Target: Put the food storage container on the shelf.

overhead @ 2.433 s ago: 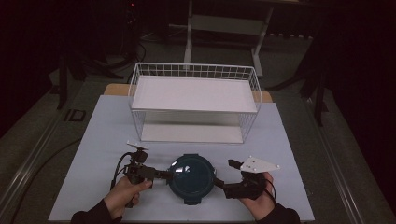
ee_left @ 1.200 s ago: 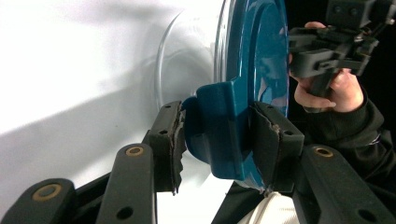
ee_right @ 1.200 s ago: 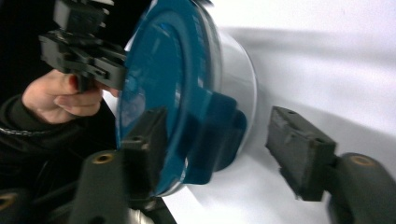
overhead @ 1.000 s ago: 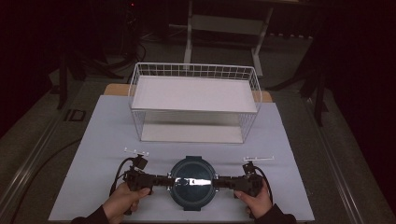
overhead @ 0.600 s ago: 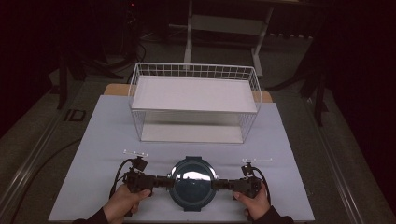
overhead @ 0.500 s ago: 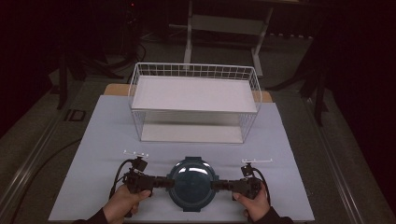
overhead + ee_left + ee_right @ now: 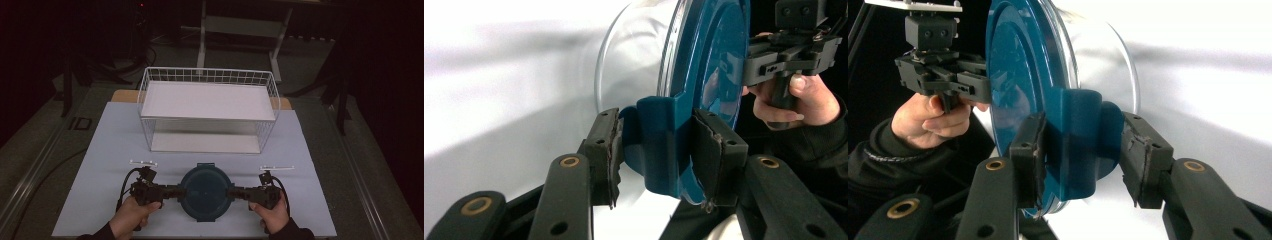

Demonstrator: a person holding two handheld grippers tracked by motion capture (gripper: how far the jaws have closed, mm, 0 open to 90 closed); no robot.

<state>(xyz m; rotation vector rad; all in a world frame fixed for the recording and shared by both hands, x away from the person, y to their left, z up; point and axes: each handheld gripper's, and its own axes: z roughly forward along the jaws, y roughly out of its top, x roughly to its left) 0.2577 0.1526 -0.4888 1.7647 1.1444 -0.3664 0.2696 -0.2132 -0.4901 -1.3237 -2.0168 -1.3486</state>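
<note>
A round clear container with a dark teal lid (image 7: 205,192) stands on the white mat near the front edge. My left gripper (image 7: 177,191) reaches in from the left and is shut on the lid's side latch (image 7: 659,145), its pads (image 7: 606,150) pressing on both faces. My right gripper (image 7: 234,192) comes in from the right. Its jaws have just been closing, and they are shut on the opposite latch (image 7: 1075,140). In the left gripper view the container's clear wall (image 7: 634,65) shows behind the lid's rim.
A white wire basket (image 7: 145,100) with a white floor stands behind the container, at the middle of the mat (image 7: 115,140). Bare mat lies between basket and container. Dark floor, cables and a table frame surround the table.
Since the earliest frame both grippers have turned level and moved in against the lid's two sides. Over the last second they and the container have hardly moved.
</note>
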